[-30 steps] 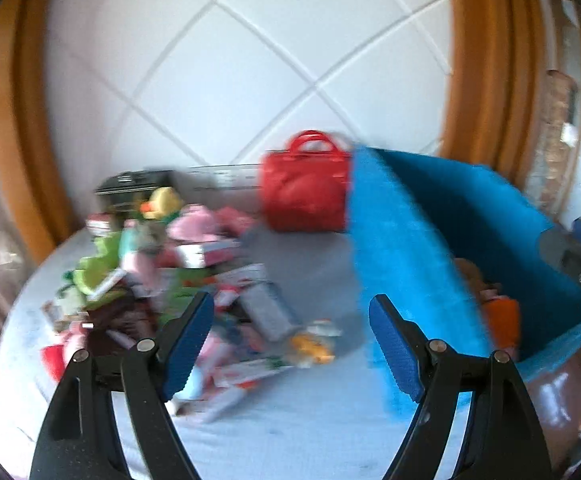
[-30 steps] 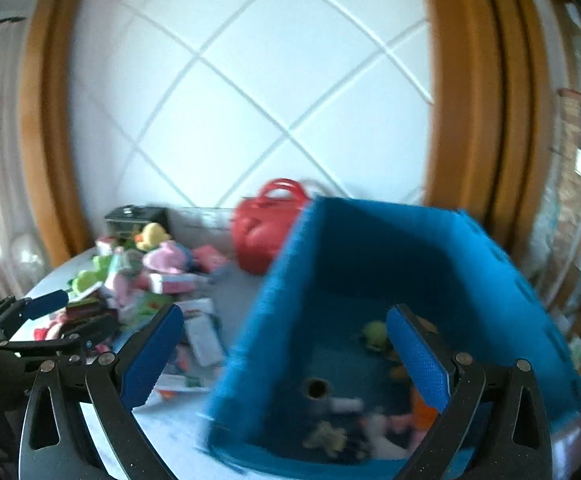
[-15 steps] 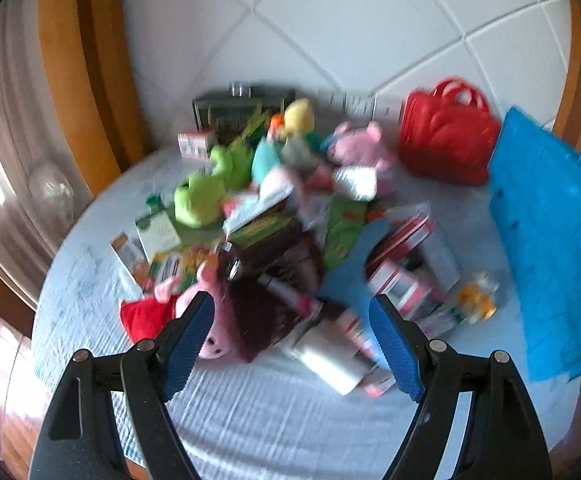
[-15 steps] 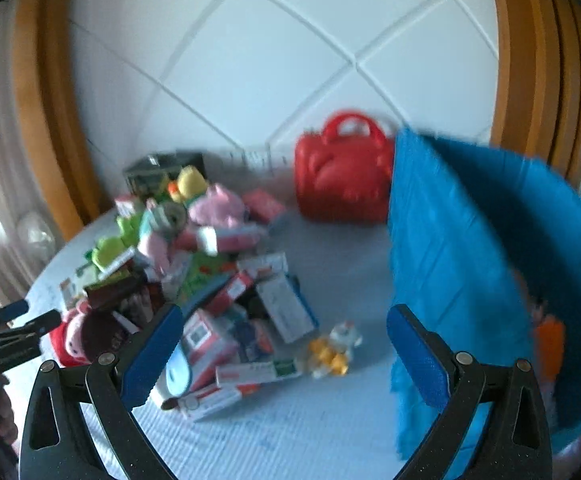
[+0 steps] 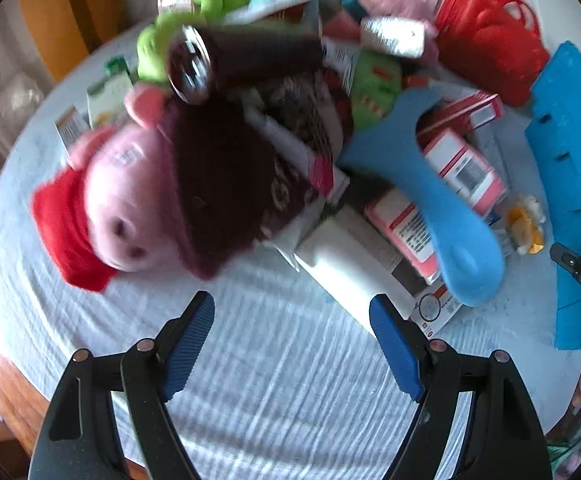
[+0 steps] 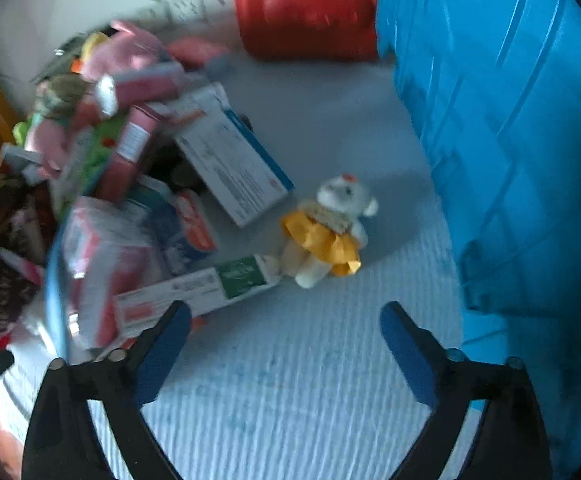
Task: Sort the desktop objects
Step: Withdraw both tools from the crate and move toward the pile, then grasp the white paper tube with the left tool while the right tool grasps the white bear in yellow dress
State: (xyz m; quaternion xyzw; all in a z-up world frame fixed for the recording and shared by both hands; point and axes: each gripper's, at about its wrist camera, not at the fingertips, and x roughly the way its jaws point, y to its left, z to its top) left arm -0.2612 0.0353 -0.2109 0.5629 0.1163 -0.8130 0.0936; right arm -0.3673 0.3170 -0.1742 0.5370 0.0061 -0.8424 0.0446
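A heap of toys and cartons covers the round white-clothed table (image 5: 282, 364). My left gripper (image 5: 292, 312) is open over bare cloth, just short of a pink pig plush (image 5: 130, 200) with a dark maroon hat (image 5: 226, 192) and a white box (image 5: 350, 264). A blue bone-shaped toy (image 5: 430, 196) lies right of them. My right gripper (image 6: 286, 320) points down at the cloth, its jaws closing with nothing between them. Ahead of it lies a small white bear in a yellow dress (image 6: 330, 232) beside a green-and-white carton (image 6: 198, 288).
The blue fabric bin (image 6: 510, 140) stands along the right, close to the right gripper. A red handbag (image 6: 306, 8) sits at the back against the white tiled wall. Green and pink plush toys (image 5: 178, 32) and more cartons (image 6: 230, 160) fill the left and middle.
Both grippers have dropped and tilted down toward the table. The left view swung from the bin and bag to the pig plush; the right view swung from inside the bin to the small bear.
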